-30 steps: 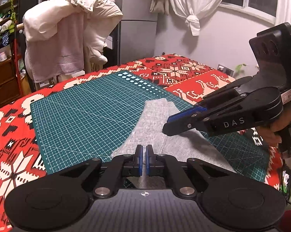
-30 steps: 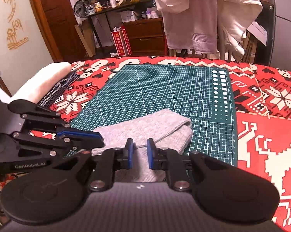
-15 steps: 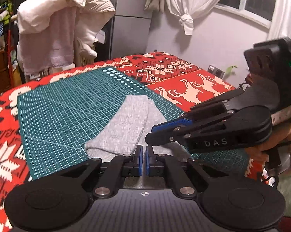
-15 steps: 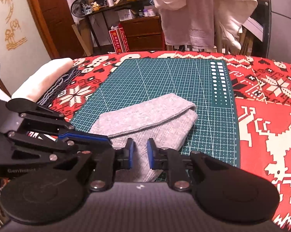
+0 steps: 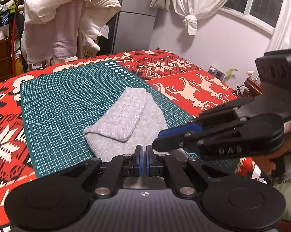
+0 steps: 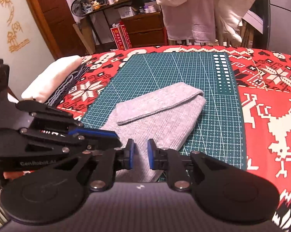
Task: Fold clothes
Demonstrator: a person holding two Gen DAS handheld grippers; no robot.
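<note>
**Colleague:** Where are you with the folding?

**Me:** From what I can see, well along. The grey knit garment [image 5: 126, 123] lies on the green cutting mat [image 5: 64, 104], which sits on the red patterned bedspread [image 6: 271, 119]. One flap is already turned over the body of it, with the folded edge running across the top layer. My guess is one more fold remains, bringing the near end up, and then the piece goes onto the folded pile [image 6: 52, 81] at the bed's edge.

**Colleague:** And the grippers?

**Me:** My left gripper [image 5: 143, 160] has its pads drawn almost together with a thin slit between; I see no cloth pinched there. My right gripper [image 6: 139, 153] shows a narrow gap, nothing in it. Both hover over the near end of the garment, just beside each other.

**Colleague:** Anything else waiting?

**Me:** There's laundry draped on a rack [image 5: 64, 23] behind the bed, unfolded, so I'd judge more work remains.
</note>
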